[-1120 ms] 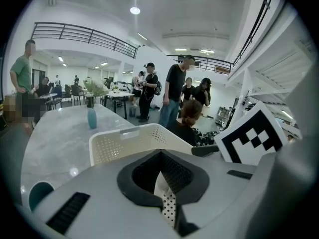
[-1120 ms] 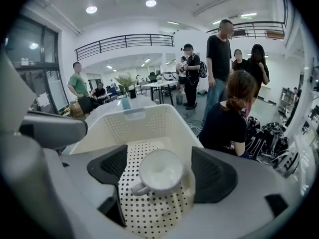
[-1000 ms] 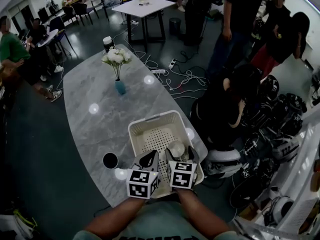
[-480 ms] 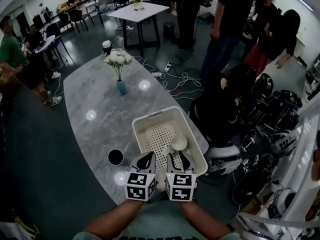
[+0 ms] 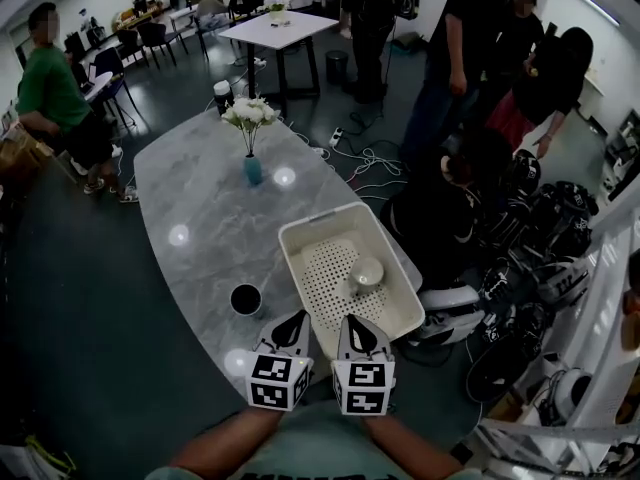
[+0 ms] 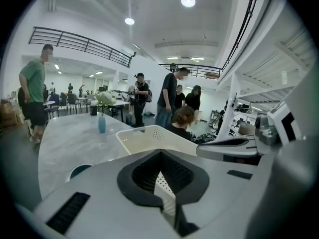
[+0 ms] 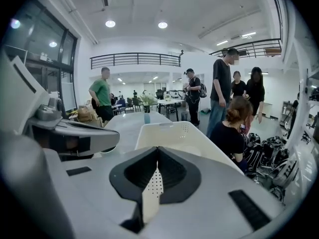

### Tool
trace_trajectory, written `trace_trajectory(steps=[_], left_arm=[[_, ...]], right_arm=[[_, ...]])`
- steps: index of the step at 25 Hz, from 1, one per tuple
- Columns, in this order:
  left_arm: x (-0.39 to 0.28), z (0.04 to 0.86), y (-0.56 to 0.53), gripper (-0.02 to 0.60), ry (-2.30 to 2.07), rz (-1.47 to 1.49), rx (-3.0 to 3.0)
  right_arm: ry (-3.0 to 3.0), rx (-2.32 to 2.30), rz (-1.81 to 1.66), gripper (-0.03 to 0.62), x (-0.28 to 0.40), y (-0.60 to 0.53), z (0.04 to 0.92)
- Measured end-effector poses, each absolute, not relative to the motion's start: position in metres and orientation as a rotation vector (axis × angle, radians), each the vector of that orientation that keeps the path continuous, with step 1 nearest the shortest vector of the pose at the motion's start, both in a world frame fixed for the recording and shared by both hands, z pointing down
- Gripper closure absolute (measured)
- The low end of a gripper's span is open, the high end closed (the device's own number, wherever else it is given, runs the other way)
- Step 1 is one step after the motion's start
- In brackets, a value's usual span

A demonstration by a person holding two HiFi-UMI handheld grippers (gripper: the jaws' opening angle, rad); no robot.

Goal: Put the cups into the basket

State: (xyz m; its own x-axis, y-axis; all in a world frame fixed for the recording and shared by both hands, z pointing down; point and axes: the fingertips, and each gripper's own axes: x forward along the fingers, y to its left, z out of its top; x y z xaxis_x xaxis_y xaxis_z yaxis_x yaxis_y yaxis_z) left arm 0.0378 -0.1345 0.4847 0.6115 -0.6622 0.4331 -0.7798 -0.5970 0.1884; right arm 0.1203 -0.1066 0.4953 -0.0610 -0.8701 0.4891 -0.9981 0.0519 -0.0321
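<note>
Cups sit in two places: a white cup (image 5: 366, 271) stands upright on the perforated floor of the white basket (image 5: 330, 218), toward its right wall, and a dark cup (image 5: 246, 299) stands on the grey marble table (image 5: 200, 198) just left of the basket, apart from its side. The basket is at the near end of the table, close to the right edge. Both grippers hang side by side over that near edge, short of the basket, each pointing forward and somewhat down. The left gripper (image 5: 297, 317) has its jaws together with nothing between them; its own view looks past the meeting tips at the basket's rim. The right gripper (image 5: 352, 323) has just been closing its jaws, and they now meet tip to tip with nothing in them, only the basket's dotted floor showing through the slit below. Further up the table a blue vase (image 5: 252, 170) holds white flowers (image 5: 250, 113). A seated person in black (image 5: 455, 208) is beside the table's right edge, others stand behind, and a person in a green shirt (image 5: 50, 83) is off to the left.
</note>
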Motion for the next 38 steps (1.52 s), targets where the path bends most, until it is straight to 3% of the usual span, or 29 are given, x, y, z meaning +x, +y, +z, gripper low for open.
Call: trace_trajectory(steps=[16,38], left_arm=[[-0.029,0.499,-0.075,0.578,-1.191,0.450,2.472],[-0.028,0.498,-0.067,0.578,-1.194,0.450,2.483]], right_arm=[[-2.026,1.850,0.546,0.577,0.068,-0.041,0.513],[-2.051,1.814,0.538,0.577,0.066,-0.041,0.516]])
